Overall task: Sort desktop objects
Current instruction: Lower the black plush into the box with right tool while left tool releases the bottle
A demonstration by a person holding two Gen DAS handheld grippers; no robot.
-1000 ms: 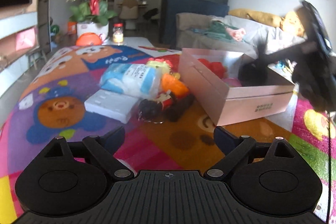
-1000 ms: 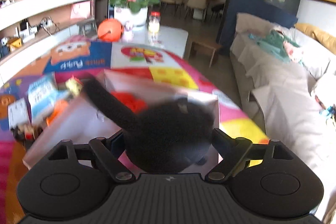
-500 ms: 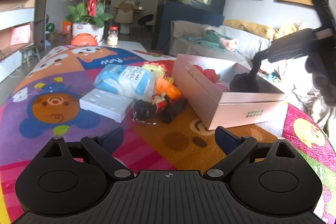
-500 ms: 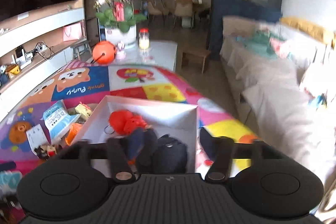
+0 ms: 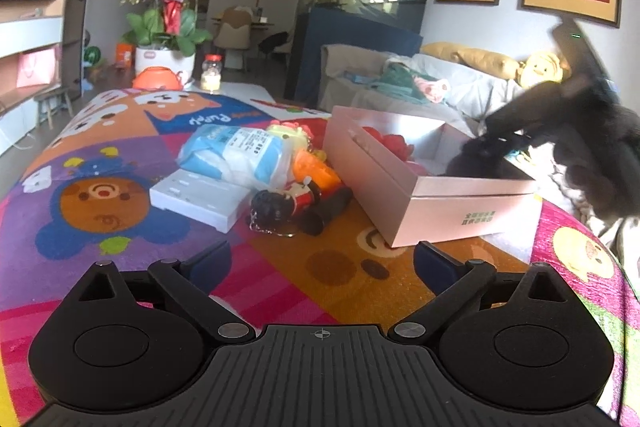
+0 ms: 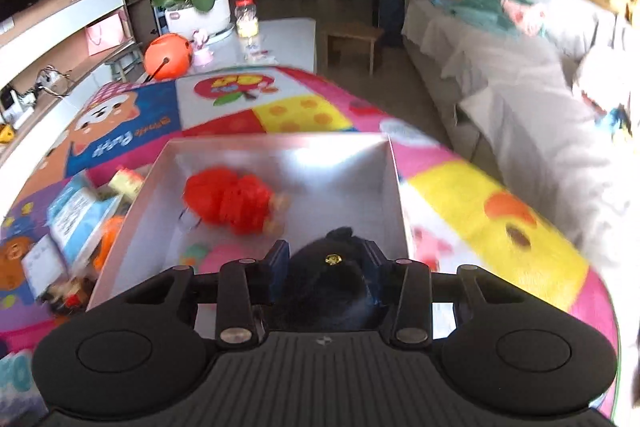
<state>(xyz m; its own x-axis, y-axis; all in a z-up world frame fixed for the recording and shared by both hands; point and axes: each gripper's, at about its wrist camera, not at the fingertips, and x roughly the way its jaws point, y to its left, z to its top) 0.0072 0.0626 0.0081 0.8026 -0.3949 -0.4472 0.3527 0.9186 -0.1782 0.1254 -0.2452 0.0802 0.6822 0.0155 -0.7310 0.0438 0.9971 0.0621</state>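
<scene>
Right gripper (image 6: 326, 261) low centre of its view, jaws pinching a black plush toy (image 6: 326, 283) over the near end of the pink box (image 6: 394, 179). Red doll (image 6: 232, 201) lies inside the box, mid-frame. Left gripper (image 5: 320, 263) bottom of its view, jaws spread wide and opening further, nothing between them. Ahead of it, centre frame: blue-white packet (image 5: 240, 153) resting on a white flat box (image 5: 200, 199), orange toy (image 5: 314, 173) and a small figure (image 5: 288, 201) just beside the pink box
</scene>
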